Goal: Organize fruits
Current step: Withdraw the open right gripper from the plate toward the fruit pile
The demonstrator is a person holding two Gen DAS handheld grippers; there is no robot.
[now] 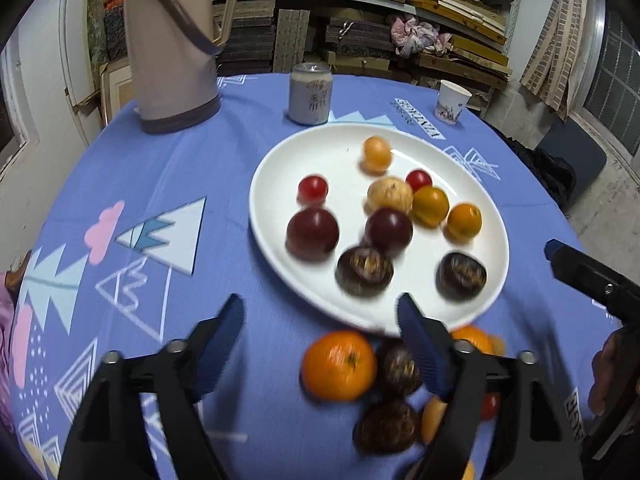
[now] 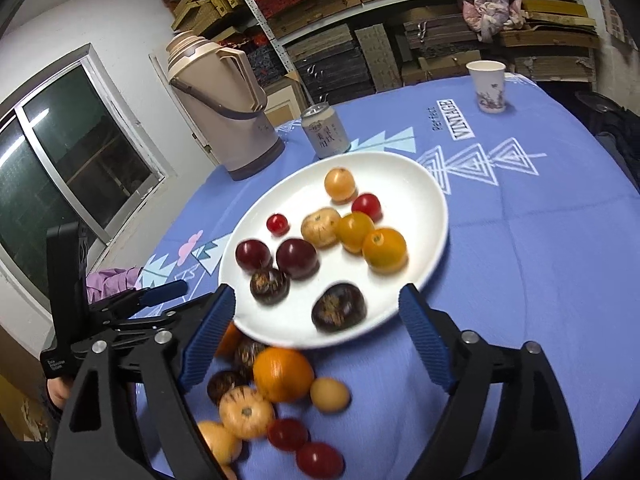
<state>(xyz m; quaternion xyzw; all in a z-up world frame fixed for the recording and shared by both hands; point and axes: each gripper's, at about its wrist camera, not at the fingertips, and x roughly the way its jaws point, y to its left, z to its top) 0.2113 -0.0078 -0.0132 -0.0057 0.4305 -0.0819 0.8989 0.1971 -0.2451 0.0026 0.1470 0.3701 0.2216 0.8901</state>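
A white plate sits mid-table with several fruits on it: dark plums, red cherry tomatoes, small oranges and dark water chestnuts. More fruit lies loose on the blue cloth in front of the plate, among them an orange, chestnuts and cherry tomatoes. My left gripper is open over the plate's near rim, nothing between its fingers. My right gripper is open too, above the plate's near edge, holding nothing.
A beige thermos jug, a drink can and a paper cup stand behind the plate. Shelves of stacked boards fill the back wall. A window is at the left of the right wrist view.
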